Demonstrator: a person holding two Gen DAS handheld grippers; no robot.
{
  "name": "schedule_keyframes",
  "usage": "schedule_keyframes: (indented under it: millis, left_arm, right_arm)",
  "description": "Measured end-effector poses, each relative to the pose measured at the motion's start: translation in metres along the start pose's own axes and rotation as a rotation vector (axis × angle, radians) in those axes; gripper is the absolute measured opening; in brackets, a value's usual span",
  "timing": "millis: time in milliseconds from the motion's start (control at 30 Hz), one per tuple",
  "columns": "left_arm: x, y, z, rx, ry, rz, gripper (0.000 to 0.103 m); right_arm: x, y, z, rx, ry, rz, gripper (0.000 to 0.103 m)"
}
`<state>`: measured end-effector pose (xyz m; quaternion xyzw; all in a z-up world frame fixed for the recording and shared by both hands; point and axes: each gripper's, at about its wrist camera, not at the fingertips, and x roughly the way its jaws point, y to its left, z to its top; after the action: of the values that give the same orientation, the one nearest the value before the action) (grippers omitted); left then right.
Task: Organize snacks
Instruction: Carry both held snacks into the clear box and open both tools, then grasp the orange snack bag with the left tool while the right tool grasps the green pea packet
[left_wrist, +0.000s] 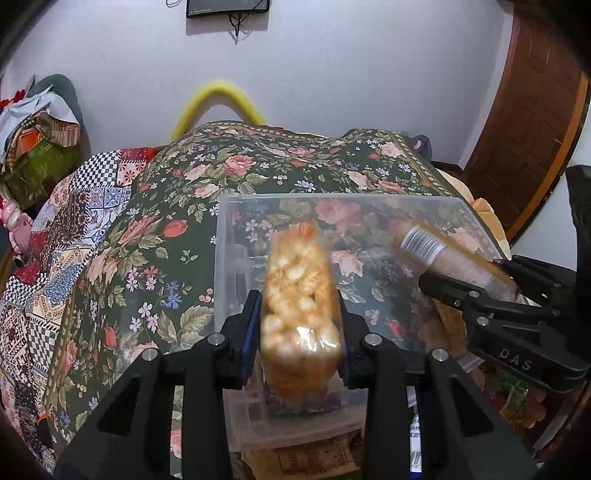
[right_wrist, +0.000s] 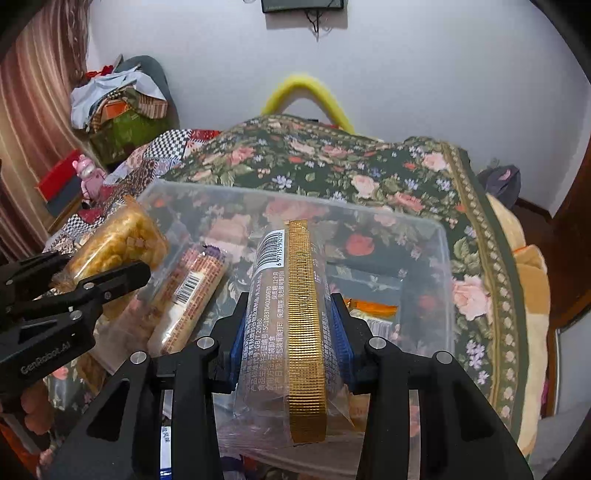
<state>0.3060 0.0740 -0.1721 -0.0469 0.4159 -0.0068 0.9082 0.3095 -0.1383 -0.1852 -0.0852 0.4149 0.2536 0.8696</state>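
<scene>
My left gripper is shut on a clear bag of golden puffed snacks, held over a clear plastic bin on the floral bedspread. My right gripper is shut on a long clear snack packet with a gold seam and barcode, also over the bin. In the left wrist view the right gripper holds its packet at the right. In the right wrist view the left gripper holds the puffed bag at the left. A wrapped biscuit roll lies in the bin.
An orange-wrapped snack lies in the bin's right part. The floral bedspread covers the bed; a patchwork quilt lies at the left. A pile of bags and a pink toy stand at the far left. A wooden door is at the right.
</scene>
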Motion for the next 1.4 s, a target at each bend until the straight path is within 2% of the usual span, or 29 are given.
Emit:
schedule_keyframes:
  millis: [167, 467, 633, 1033, 1200, 1400]
  left_arm:
    - [-0.014, -0.001, 0.000, 0.011, -0.031, 0.010, 0.035]
    - [-0.068, -0.008, -0.005, 0.015, -0.098, -0.016, 0.036]
    - [-0.094, -0.018, -0.021, 0.046, -0.108, -0.026, 0.037]
    - [-0.112, -0.041, -0.077, 0.074, -0.033, -0.065, 0.049]
    - [-0.108, -0.046, -0.096, 0.066, 0.011, -0.082, 0.053]
    - [-0.098, -0.049, -0.116, 0.056, 0.063, -0.084, 0.058]
  right_arm:
    - [-0.007, -0.003, 0.001, 0.041, -0.010, 0.022, 0.038]
    - [-0.057, 0.003, -0.004, -0.002, -0.097, -0.002, 0.044]
    - [-0.090, 0.002, -0.021, -0.012, -0.137, -0.010, 0.047]
    - [-0.128, -0.020, -0.073, 0.022, -0.130, -0.049, 0.053]
    - [-0.128, -0.030, -0.098, 0.046, -0.096, -0.075, 0.058]
    - [-0.121, -0.048, -0.125, 0.107, -0.058, -0.116, 0.059]
